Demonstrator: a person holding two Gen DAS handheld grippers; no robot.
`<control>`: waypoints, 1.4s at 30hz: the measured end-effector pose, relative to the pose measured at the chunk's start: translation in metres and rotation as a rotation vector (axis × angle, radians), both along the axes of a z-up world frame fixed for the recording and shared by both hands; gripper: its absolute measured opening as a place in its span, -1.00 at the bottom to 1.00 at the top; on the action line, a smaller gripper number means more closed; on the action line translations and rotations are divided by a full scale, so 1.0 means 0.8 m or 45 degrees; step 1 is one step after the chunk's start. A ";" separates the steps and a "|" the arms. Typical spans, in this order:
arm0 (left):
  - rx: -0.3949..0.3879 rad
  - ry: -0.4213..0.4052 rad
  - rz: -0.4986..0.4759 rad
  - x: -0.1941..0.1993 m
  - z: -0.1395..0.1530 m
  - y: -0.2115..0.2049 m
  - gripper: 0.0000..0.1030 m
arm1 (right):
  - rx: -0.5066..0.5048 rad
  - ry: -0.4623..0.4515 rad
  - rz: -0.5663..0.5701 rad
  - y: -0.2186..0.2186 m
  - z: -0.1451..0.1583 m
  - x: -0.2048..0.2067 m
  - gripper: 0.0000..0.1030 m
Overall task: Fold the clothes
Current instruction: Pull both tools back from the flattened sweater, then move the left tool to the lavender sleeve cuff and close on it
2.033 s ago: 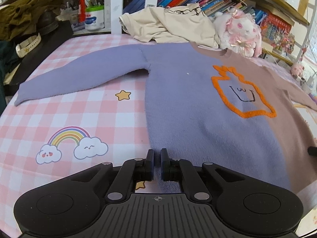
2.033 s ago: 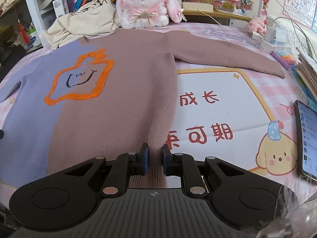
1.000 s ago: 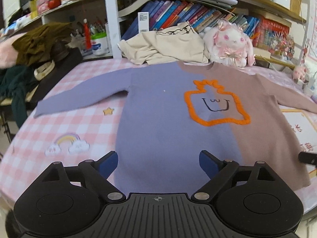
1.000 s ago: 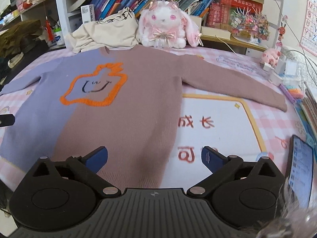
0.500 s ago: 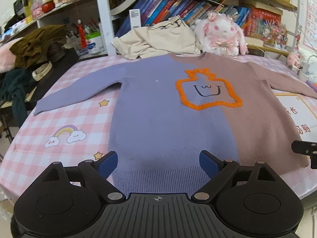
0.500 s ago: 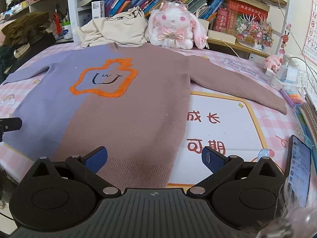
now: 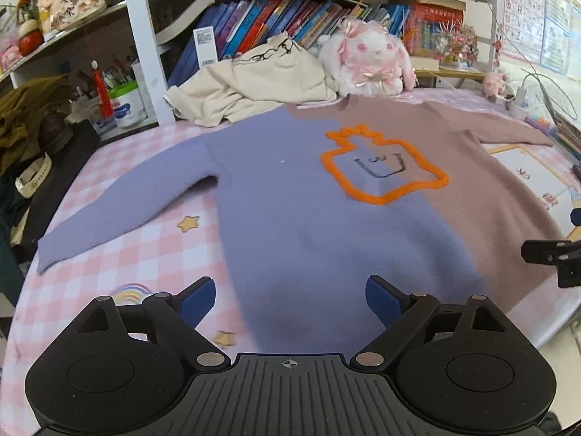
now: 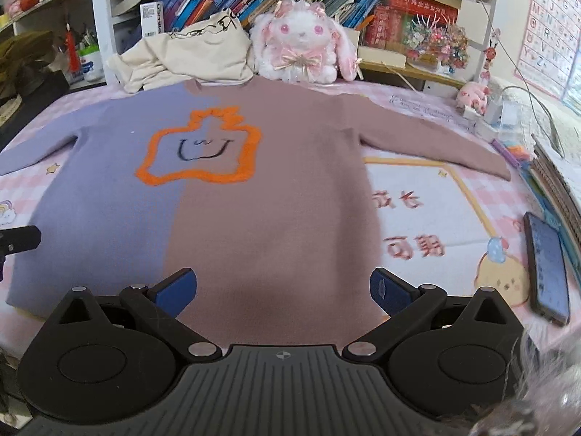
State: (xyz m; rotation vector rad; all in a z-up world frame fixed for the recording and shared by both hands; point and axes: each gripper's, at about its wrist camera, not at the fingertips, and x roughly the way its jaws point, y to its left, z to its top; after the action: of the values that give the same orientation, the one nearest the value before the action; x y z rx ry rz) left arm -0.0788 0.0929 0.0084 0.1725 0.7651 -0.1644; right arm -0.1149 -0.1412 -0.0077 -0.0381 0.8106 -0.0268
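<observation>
A two-tone sweater [image 7: 326,218], purple on its left half and mauve-brown on its right [image 8: 283,189], lies flat and face up on the pink checked table, with an orange outlined smiley motif [image 7: 381,167] on the chest. Both sleeves are spread out: the purple sleeve [image 7: 120,203] to the left, the mauve sleeve [image 8: 435,141] to the right. My left gripper [image 7: 290,298] is open and empty above the purple hem. My right gripper [image 8: 283,290] is open and empty above the mauve hem.
A cream garment [image 8: 189,58] and a pink plush rabbit [image 8: 301,51] sit behind the collar, before bookshelves. A phone [image 8: 546,265] and stacked books [image 8: 559,181] lie at the right edge. Dark clothes [image 7: 21,120] pile at the left. The table edge [image 7: 566,312] runs close under the hem.
Both grippers let go of the hem and opened wide, then pulled back and rose. In the last half second both moved slightly closer over the sweater.
</observation>
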 end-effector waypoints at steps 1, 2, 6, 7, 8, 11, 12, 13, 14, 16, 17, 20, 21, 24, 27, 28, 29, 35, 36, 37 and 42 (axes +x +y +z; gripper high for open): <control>-0.003 0.001 -0.012 0.002 0.000 0.009 0.79 | -0.006 0.001 -0.004 0.010 0.000 -0.001 1.00; -0.007 0.002 -0.024 0.004 -0.001 0.017 0.79 | -0.012 -0.003 -0.007 0.019 0.000 -0.002 1.00; -0.006 0.007 -0.072 0.010 -0.004 0.044 0.79 | -0.025 -0.010 -0.019 0.055 -0.001 -0.007 1.00; -0.001 0.005 -0.087 0.010 -0.004 0.050 0.79 | -0.023 -0.009 -0.023 0.063 -0.002 -0.008 1.00; 0.004 0.000 -0.100 0.009 -0.005 0.056 0.79 | -0.022 -0.008 -0.027 0.071 -0.004 -0.009 1.00; 0.012 -0.018 -0.124 0.007 -0.004 0.073 0.79 | -0.020 -0.004 -0.027 0.093 -0.006 -0.009 1.00; 0.011 -0.022 -0.123 0.007 -0.003 0.079 0.79 | -0.021 -0.004 -0.026 0.099 -0.006 -0.009 1.00; 0.008 -0.024 -0.118 0.007 -0.002 0.085 0.79 | -0.021 -0.004 -0.024 0.106 -0.006 -0.008 1.00; 0.001 -0.025 -0.107 0.008 -0.002 0.092 0.79 | -0.023 -0.005 -0.022 0.111 -0.006 -0.008 1.00; -0.016 -0.025 -0.065 0.011 -0.001 0.109 0.79 | -0.027 -0.008 -0.017 0.120 -0.006 -0.008 1.00; -0.025 -0.025 -0.041 0.014 -0.001 0.118 0.79 | -0.031 -0.008 -0.015 0.125 -0.006 -0.007 1.00; -0.050 -0.031 0.048 0.021 -0.003 0.150 0.79 | -0.046 -0.010 -0.006 0.136 -0.005 -0.004 1.00; -0.056 -0.037 0.085 0.024 -0.004 0.162 0.79 | -0.053 -0.013 -0.002 0.139 -0.005 -0.003 1.00; -0.077 -0.060 0.200 0.032 -0.006 0.197 0.79 | -0.072 -0.020 0.012 0.146 -0.003 -0.003 1.00; -0.137 -0.063 0.336 0.046 -0.011 0.234 0.79 | -0.089 -0.018 0.016 0.150 -0.002 -0.002 1.00; -0.163 -0.058 0.383 0.052 -0.013 0.246 0.79 | -0.093 -0.015 0.016 0.151 -0.002 -0.001 1.00; -0.189 -0.059 0.427 0.056 -0.014 0.258 0.79 | -0.097 -0.012 0.015 0.152 -0.001 -0.001 1.00; -0.336 -0.086 0.595 0.081 -0.026 0.313 0.75 | -0.136 -0.001 0.028 0.156 0.000 0.000 1.00; -0.358 -0.080 0.611 0.086 -0.028 0.319 0.75 | -0.142 0.002 0.027 0.156 0.000 0.000 1.00; -0.384 -0.074 0.630 0.092 -0.031 0.326 0.74 | -0.148 0.003 0.024 0.156 0.001 -0.001 1.00; -0.543 -0.092 0.765 0.111 -0.043 0.354 0.58 | -0.177 0.003 -0.009 0.149 0.004 -0.005 1.00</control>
State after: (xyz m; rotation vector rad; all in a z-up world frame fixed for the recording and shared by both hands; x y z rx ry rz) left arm 0.0097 0.3764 -0.0262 -0.4535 0.6650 0.2498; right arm -0.1185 -0.0224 -0.0048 -0.1666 0.8099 -0.0895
